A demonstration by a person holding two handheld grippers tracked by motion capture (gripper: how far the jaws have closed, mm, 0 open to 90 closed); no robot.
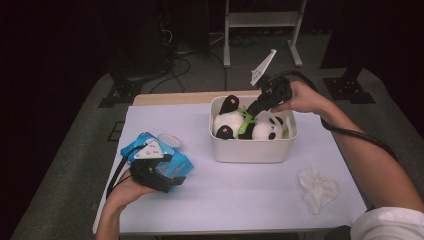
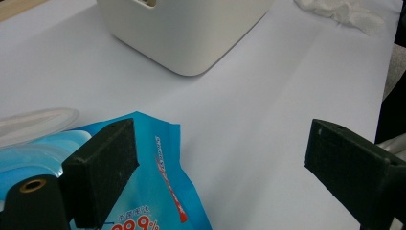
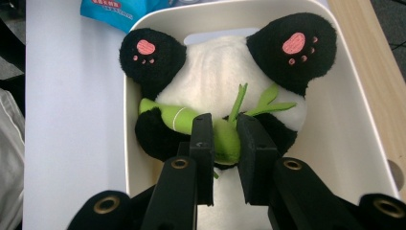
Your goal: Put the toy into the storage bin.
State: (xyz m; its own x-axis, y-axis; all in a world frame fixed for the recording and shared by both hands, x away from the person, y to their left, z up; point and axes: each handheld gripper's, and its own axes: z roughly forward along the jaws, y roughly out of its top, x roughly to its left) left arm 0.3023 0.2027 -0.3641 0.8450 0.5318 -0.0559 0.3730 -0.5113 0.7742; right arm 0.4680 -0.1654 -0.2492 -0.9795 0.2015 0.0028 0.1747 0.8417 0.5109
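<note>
High view: the plush panda [image 1: 250, 125] is lying belly-up inside the white bin [image 1: 250, 150], filling it almost wall to wall. Right gripper [image 3: 225, 139] is pinching the panda's green bamboo. Left gripper [image 2: 220, 153] is gaping empty over a blue wipes pack [image 2: 163, 191] printed "99%", open tabletop ahead.

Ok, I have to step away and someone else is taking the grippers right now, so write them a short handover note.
Right gripper: shut on the green bamboo of the panda plush, which lies on its back in the white bin.
Left gripper: open, resting over the blue wipes pack at the table's left; nothing held.
A crumpled tissue lies to the bin's right.
Done: panda is inside the bin.
Left: probably release the plush; wipes and tissue remain out on the table.
</note>
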